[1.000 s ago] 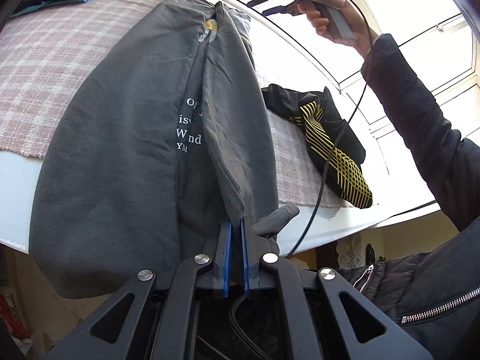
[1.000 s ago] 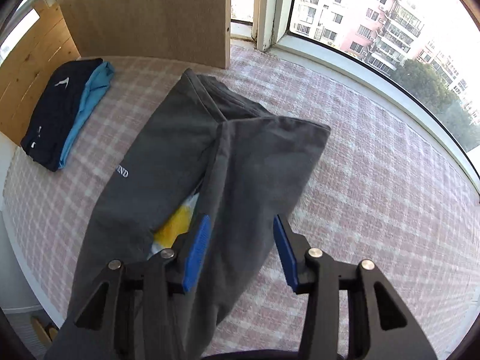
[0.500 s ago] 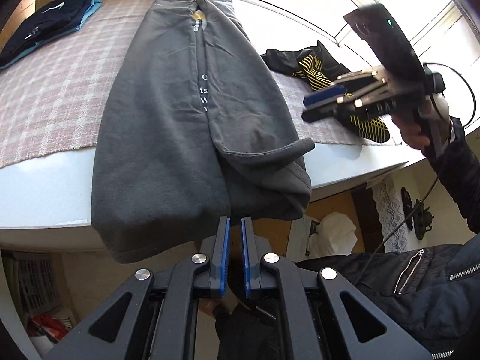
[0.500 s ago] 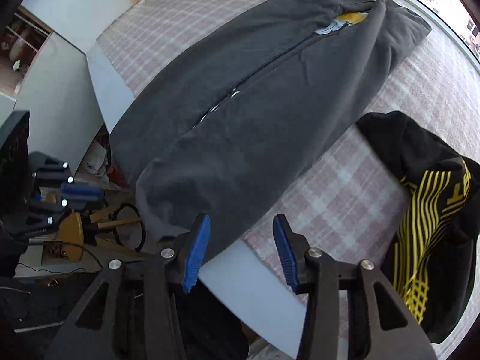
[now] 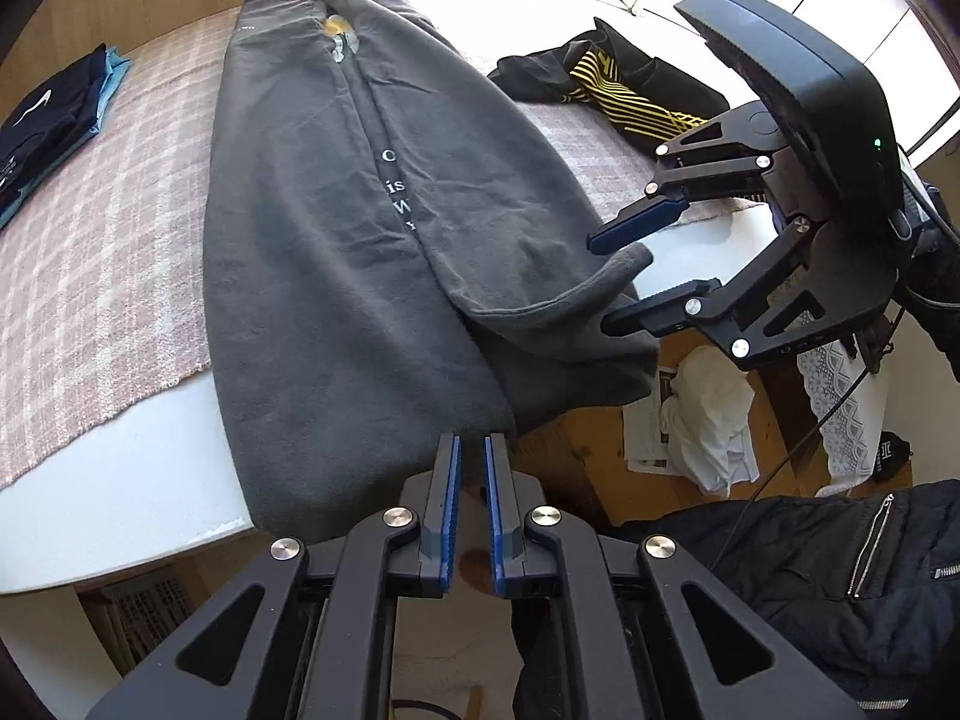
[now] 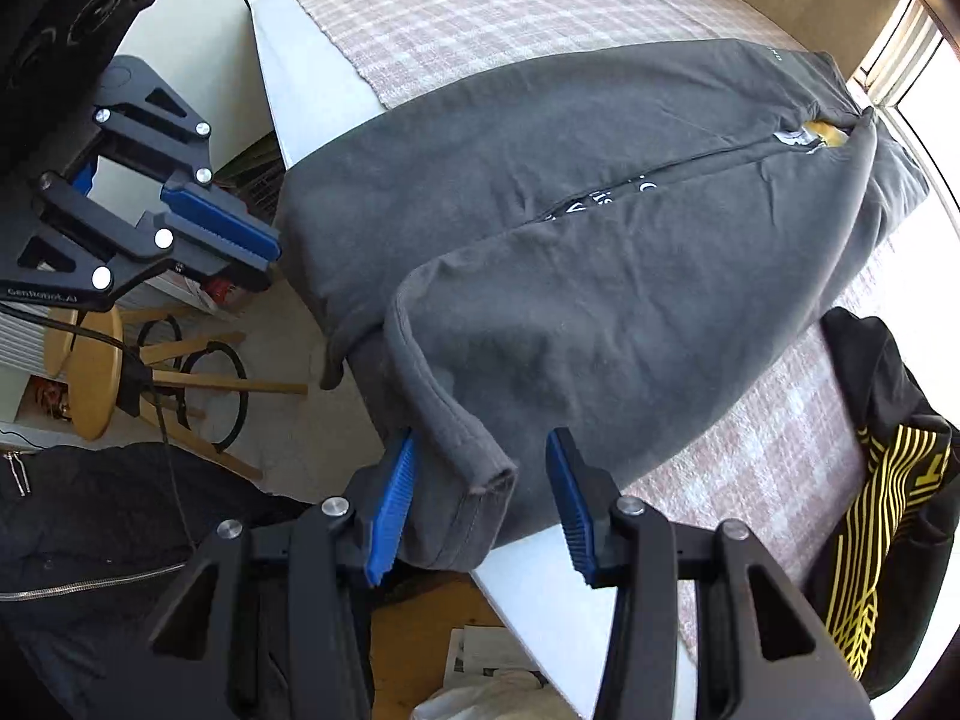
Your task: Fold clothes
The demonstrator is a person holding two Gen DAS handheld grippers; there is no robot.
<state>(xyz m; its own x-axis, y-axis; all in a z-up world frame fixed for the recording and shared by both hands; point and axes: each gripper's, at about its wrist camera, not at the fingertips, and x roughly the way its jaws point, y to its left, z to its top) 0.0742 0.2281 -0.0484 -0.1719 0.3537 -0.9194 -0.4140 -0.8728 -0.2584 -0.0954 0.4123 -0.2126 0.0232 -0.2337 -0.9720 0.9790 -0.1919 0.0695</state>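
A dark grey sweatshirt (image 5: 336,276) lies lengthwise on the checked tablecloth, folded down its middle, and its lower end hangs over the table's near edge. My left gripper (image 5: 472,444) sits just below that hanging hem, shut with nothing between its pads. It shows from the side in the right wrist view (image 6: 264,258). My right gripper (image 6: 483,438) stands open astride the sweatshirt's cuff (image 6: 489,477) at the table edge, with its pads clear of the cloth. From the left wrist view the right gripper (image 5: 600,282) reaches in from the right.
A folded stack of dark and light blue clothes (image 5: 54,114) lies at the far left. A black and yellow garment (image 6: 888,480) lies crumpled to the right of the sweatshirt. The white table edge (image 5: 120,480) runs below. A wooden stool (image 6: 90,372) and a person's black jacket (image 5: 810,570) are nearby.
My left gripper has let go of the sweatshirt's hem, which now hangs free. My right gripper has swung from above the far end down to the cuff at the near edge.
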